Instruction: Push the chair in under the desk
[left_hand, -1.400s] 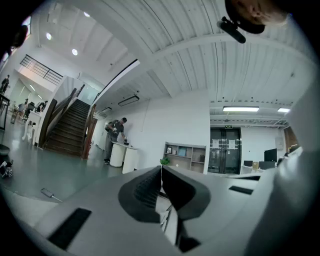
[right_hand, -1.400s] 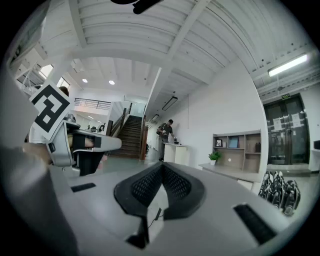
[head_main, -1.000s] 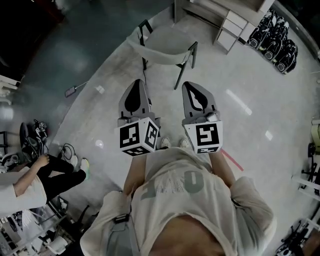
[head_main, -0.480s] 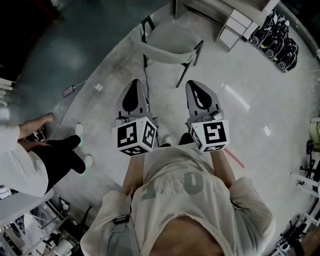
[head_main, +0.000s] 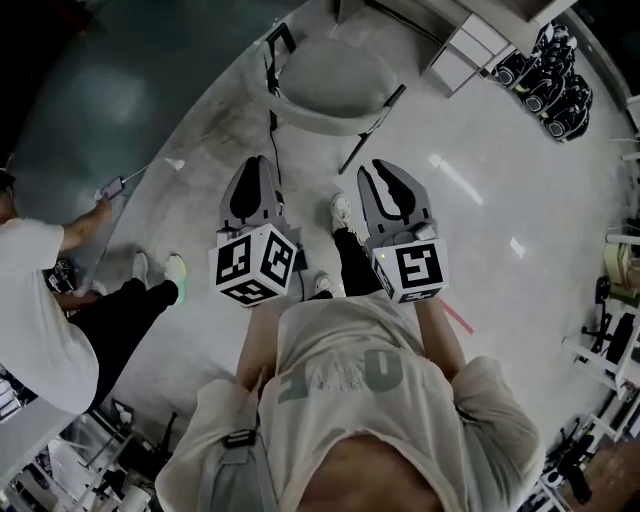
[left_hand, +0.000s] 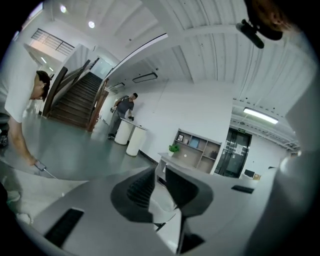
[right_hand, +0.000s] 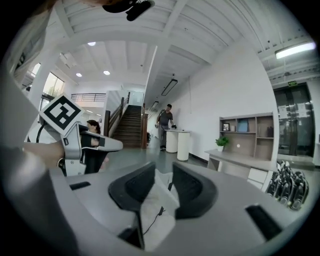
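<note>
The pale grey chair (head_main: 335, 85) with black legs stands on the floor ahead of me, its seat facing me. Behind it is the white desk (head_main: 395, 10), also in the right gripper view as the desk (right_hand: 235, 159). My left gripper (head_main: 252, 165) and right gripper (head_main: 387, 168) point at the chair side by side, short of it and touching nothing. Both pairs of jaws have just been opening. The left gripper (left_hand: 159, 172) shows a narrow gap, the right gripper (right_hand: 164, 172) a wider one, with nothing between either pair.
A white drawer unit (head_main: 465, 50) stands right of the desk, with a row of dark objects (head_main: 550, 85) beside it. A person in a white shirt (head_main: 40, 300) bends at the left. A black cable (head_main: 272, 140) runs across the floor by the chair's left legs.
Both grippers have moved forward toward the chair and lower. My foot has stepped forward between them. The person at the left has stood up and shifted closer.
</note>
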